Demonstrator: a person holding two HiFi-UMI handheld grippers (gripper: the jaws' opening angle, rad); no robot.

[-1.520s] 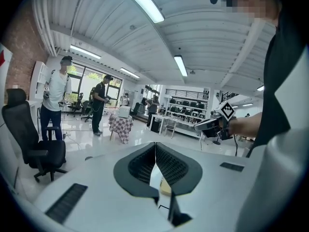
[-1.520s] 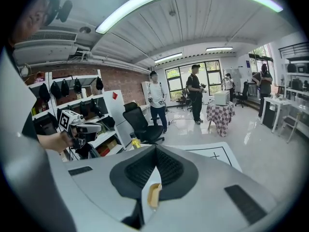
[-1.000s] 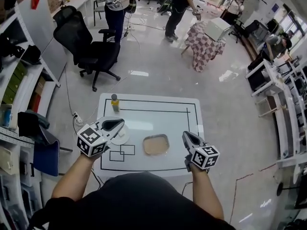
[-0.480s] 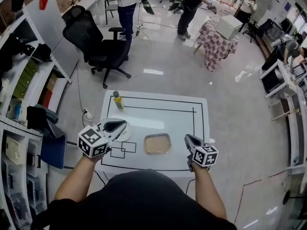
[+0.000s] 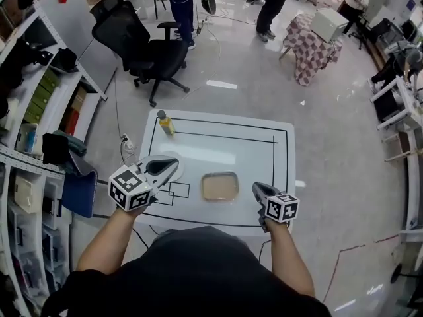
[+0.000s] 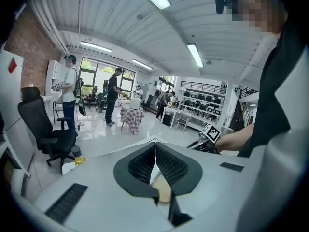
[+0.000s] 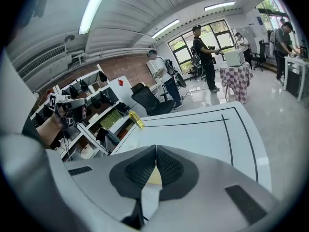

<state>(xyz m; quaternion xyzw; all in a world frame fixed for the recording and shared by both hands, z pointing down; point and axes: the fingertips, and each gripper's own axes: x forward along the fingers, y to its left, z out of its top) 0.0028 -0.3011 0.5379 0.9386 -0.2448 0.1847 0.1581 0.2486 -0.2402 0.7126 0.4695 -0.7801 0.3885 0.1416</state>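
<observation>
Toward the lower left of the head view, left gripper point(image 5: 173, 166) over the near-left part of the table point(image 5: 251, 157), tips above a white plate point(image 5: 180, 174) mostly hidden beneath. At lower right, right gripper point(image 5: 256, 189) by the table's near edge, just right of a tan tray point(image 5: 220, 186). Tray between the two grippers, touched by neither. Up at the table's far-left corner, a yellow bottle point(image 5: 165, 123), upright, well apart from both.

Jaw state plainer in the gripper views. From the left gripper view: jaws pressed together at the tips, gripping nothing, a sliver of tan low in the gap behind them; bottle point(image 6: 77, 162) at lower left, right gripper point(image 6: 197, 144) right of centre, a chair point(image 6: 41, 134) farther left. From the right gripper view: jaws likewise closed and empty, black lines of the table point(image 7: 207, 129) ahead, bottle point(image 7: 134, 119) at its far corner, left gripper point(image 7: 81, 109) at mid left. Whole plate and tray outline only from the head.
</observation>
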